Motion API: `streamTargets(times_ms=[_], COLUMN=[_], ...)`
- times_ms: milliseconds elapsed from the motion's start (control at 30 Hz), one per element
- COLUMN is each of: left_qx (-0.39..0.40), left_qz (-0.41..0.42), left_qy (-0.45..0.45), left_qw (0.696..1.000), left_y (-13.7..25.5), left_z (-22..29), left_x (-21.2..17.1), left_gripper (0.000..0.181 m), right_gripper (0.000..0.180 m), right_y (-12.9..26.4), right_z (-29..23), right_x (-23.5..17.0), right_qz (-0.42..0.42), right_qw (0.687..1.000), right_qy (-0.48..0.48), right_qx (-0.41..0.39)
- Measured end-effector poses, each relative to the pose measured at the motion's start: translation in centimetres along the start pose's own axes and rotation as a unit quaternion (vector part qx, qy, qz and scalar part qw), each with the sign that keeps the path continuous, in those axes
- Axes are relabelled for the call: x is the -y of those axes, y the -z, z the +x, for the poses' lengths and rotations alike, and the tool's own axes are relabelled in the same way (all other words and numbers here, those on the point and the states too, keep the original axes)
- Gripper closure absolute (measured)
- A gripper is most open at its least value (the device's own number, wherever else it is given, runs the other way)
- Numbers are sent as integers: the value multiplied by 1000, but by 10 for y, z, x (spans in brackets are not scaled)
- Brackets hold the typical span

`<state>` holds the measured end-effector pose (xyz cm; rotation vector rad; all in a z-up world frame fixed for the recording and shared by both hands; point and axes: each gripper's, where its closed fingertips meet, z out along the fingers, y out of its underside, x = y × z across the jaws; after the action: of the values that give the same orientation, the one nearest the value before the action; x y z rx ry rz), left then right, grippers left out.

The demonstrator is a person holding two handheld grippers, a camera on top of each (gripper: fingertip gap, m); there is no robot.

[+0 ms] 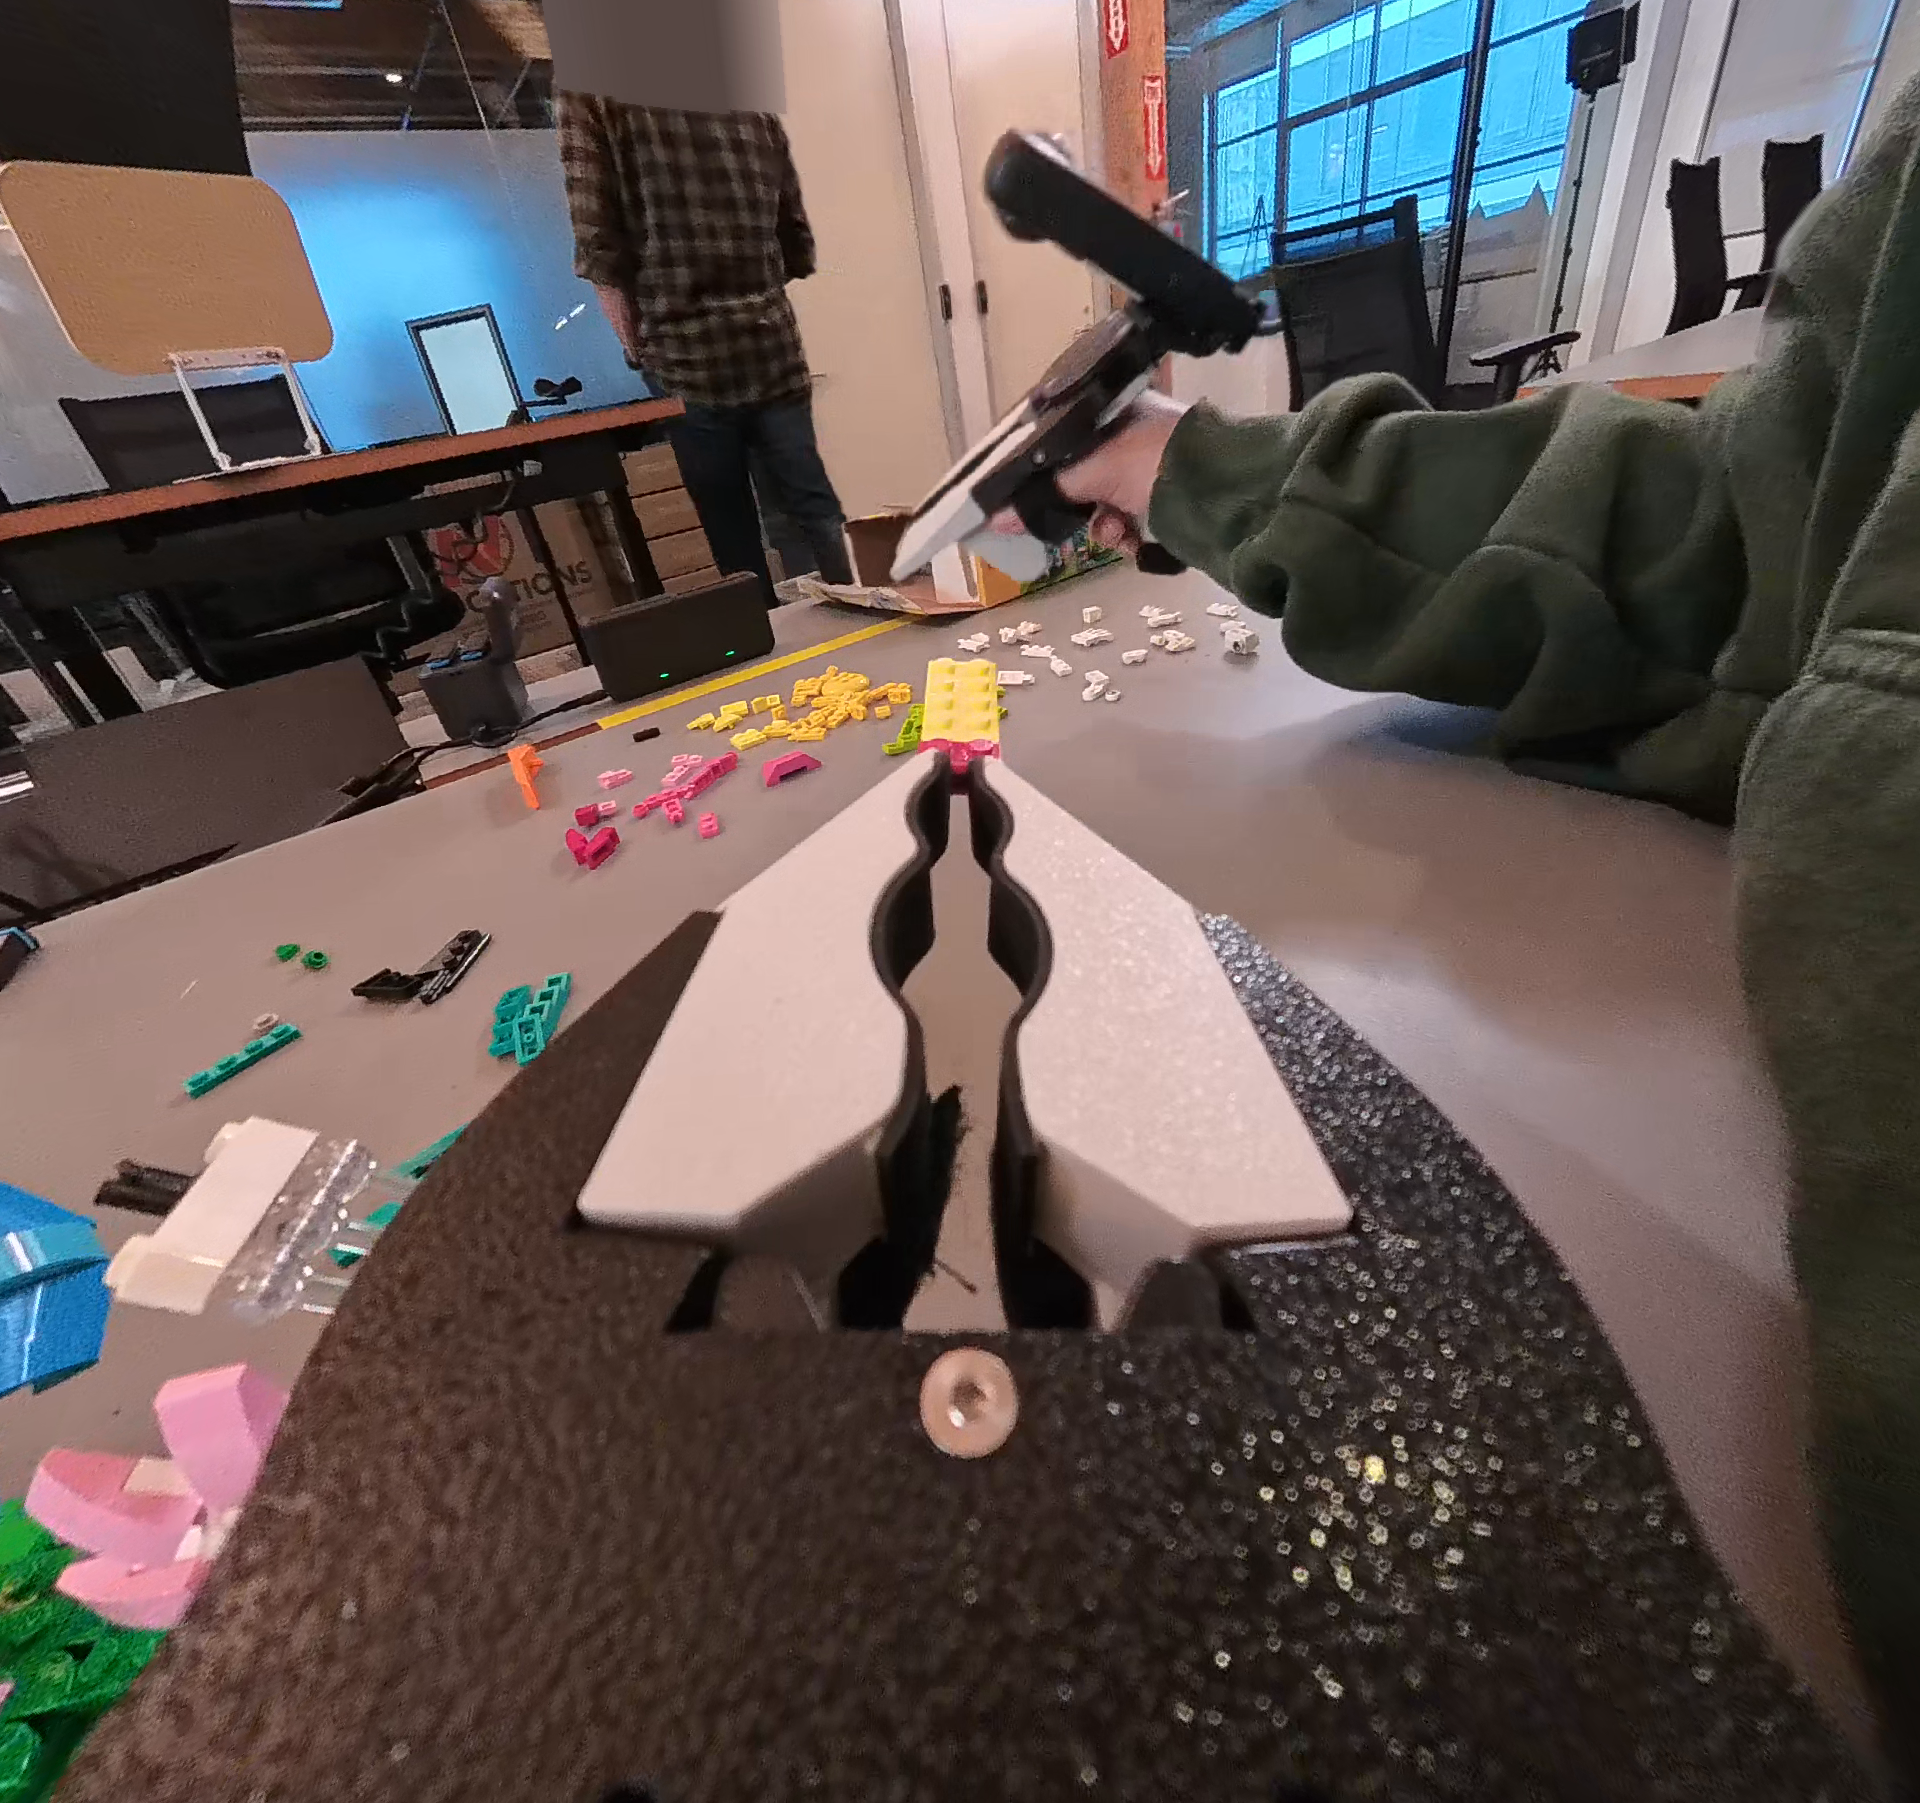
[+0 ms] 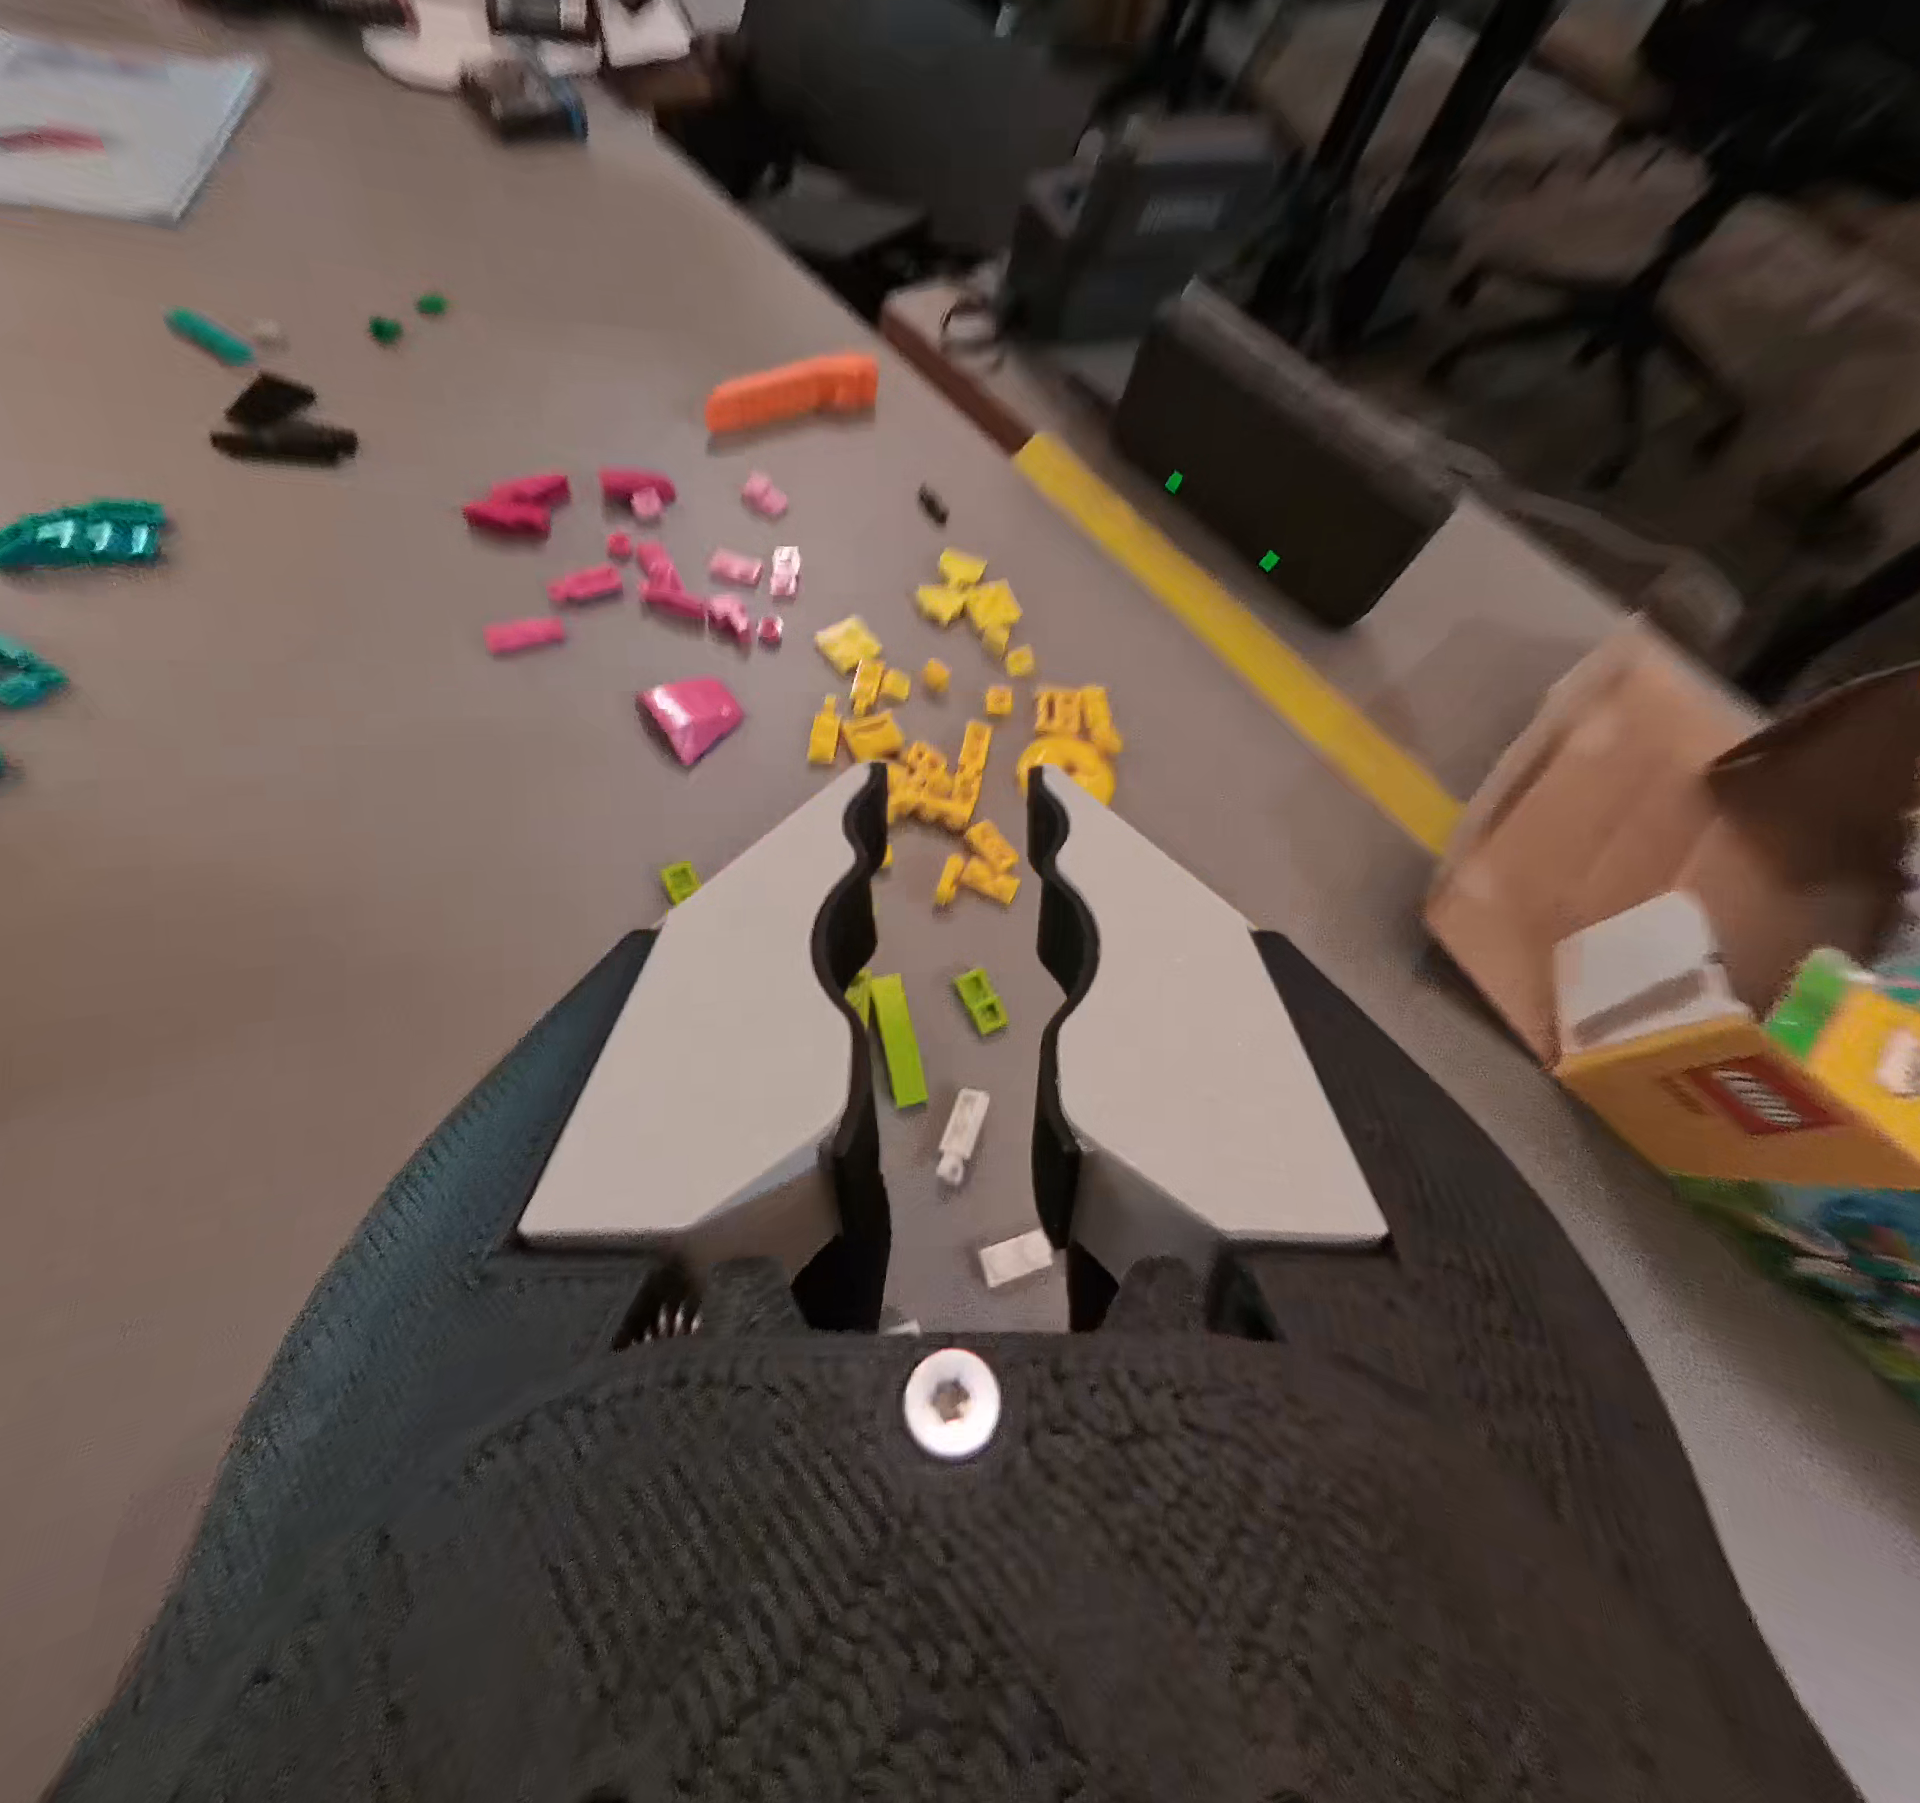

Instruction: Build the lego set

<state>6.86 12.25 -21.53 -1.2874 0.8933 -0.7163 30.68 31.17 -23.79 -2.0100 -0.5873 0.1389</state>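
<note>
Yellow-topped sub-assembly sits pinched in the left gripper, held above the bench. Right gripper, released, hovers over far yellow pieces; next likely picking one.

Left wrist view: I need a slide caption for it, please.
Left gripper shut on a yellow and pink assembly above the grey table; right gripper raised beyond.
</note>
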Motion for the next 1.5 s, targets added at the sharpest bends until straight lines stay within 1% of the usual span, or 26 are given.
streamTargets(times_ms=[100,267,367,433,633,767,833,967,1067,1100,1133,1200,1267,1333,1400,1433,1500], left_qx=[0,-1,-1,-1,-2,-3,-4,-4,-4,-4,-3,-3,-2,0,7,10,15], left_qz=[0,0,1,2,3,4,3,4,4,4,4,4,5,3,-1,-3,-6], left_qy=[0,0,1,1,2,2,2,3,4,4,5,7,8,7,0,-3,-8], left_qw=[1000,1000,1000,1000,1000,1000,1000,1000,1000,1000,1000,1000,1000,1000,1000,1000,1000], left_y=[0,0,0,0,1,1,1,1,1,1,1,1,1,1,1,1,1], left_z=[0,0,0,0,0,0,1,0,0,0,0,-1,-1,-2,-3,-4,-4], left_x=[0,0,0,0,1,1,1,1,1,1,1,1,1,0,-1,-1,-2], left_gripper=[180,180,180,180,180,180,180,180,180,180,180,180,180,180,180,180,180], right_gripper=[160,162,161,161,162,162,160,153,154,159,165,165,165,165,165,165,165], right_y=[-16,-46,-61,-68,-73,-71,-75,-85,-90,-91,-91,-89,-81,-65,-42,-32,-15], right_z=[-11,-42,-50,-51,-43,-31,-28,-28,-26,-26,-27,-28,-38,-63,-104,-122,-150], right_x=[-10,-27,-39,-44,-41,-28,-25,-30,-34,-35,-36,-32,-21,-9,-8,-14,-31], right_qz=[-41,-105,-143,-158,-156,-126,-122,-146,-167,-173,-175,-168,-143,-112,-98,-103,-126], right_qw=[998,985,977,975,979,983,981,972,967,966,965,965,967,962,946,937,924], right_qy=[6,19,14,13,16,19,32,52,67,71,73,75,81,95,113,130,163], right_qx=[46,133,157,155,133,133,149,175,179,180,182,184,195,229,288,308,323])
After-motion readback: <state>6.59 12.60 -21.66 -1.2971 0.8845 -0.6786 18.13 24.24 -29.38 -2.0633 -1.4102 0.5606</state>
